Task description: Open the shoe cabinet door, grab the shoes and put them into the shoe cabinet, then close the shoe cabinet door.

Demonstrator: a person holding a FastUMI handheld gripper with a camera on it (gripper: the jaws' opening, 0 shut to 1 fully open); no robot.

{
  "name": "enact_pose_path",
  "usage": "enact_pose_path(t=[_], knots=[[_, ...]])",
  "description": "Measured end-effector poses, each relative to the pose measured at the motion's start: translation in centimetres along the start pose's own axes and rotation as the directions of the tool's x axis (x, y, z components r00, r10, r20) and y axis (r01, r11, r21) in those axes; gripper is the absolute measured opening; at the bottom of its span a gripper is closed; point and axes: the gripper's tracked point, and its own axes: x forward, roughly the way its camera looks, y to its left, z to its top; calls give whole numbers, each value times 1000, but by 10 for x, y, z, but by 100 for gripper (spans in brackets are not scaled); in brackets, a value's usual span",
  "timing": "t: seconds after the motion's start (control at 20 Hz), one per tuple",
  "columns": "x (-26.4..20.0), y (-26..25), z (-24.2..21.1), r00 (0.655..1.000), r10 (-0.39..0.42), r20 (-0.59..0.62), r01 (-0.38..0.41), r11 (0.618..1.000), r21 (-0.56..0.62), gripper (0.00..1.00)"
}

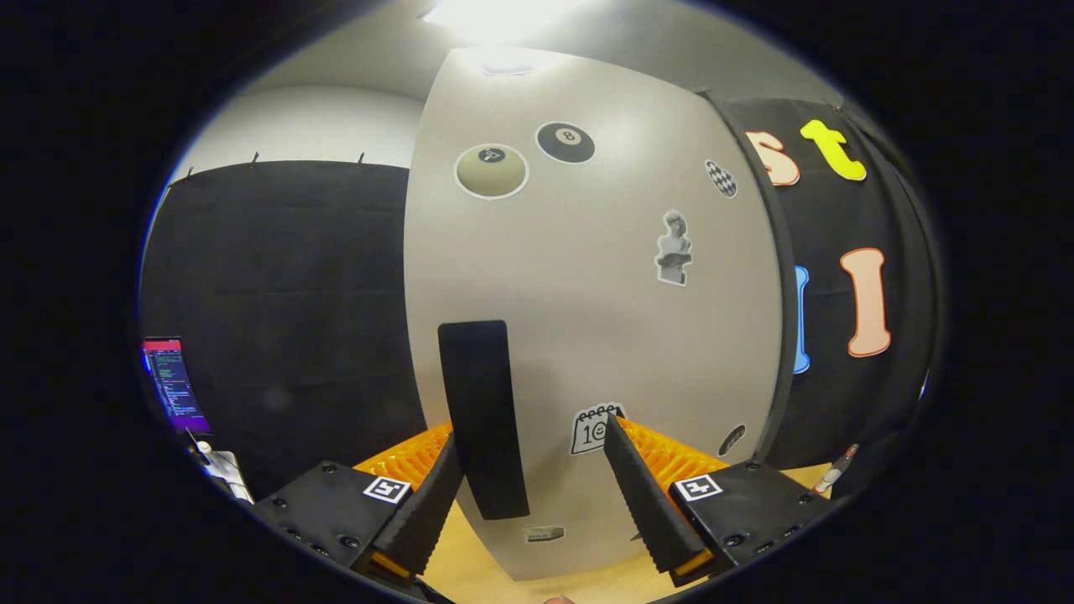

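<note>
**Shoe cabinet door right in front of me, shut as far as I can see**

Shoe cabinet door (587, 277) is dead ahead of my fingers, a big pale panel standing upright on the light wooden floor (470, 570). It looks closed from here, so I can't see inside the cabinet at all and can't tell what's in it.

My gripper (532, 457) is spread wide, jaws released, grasping nothing. The long black handle (482, 419) runs vertically down the door near its left edge. It sits between my fingers but much closer to the left one; from this angle the left fingertip (440, 478) looks like it's just beside or touching the handle's lower part, I can't tell which. The right fingertip (625, 453) is well apart from the handle, over the bare door near a little calendar sticker (591, 432).

The door is plastered with stickers: an 8-ball sticker (565, 143) and a round beige sticker (492, 171) up near the top edge, a bust statue sticker (674, 248) toward the right edge, a small checkered one (721, 178) above it.

Off past the door's left edge there's a lit monitor (174, 386) against the dark wall.
</note>
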Motion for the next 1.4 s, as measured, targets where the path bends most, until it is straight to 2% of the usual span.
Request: enact_pose_path(t=[0.4,0.75,1.1,1.4], knots=[[62,16,-14,1000,7,-30,-6,1000,22,98],[72,19,-9,998,-58,-8,58,997,47,98],[6,34,4,985,-169,42,170,985,-23,97],[-79,29,14,942,-325,90,329,944,-39,97]])
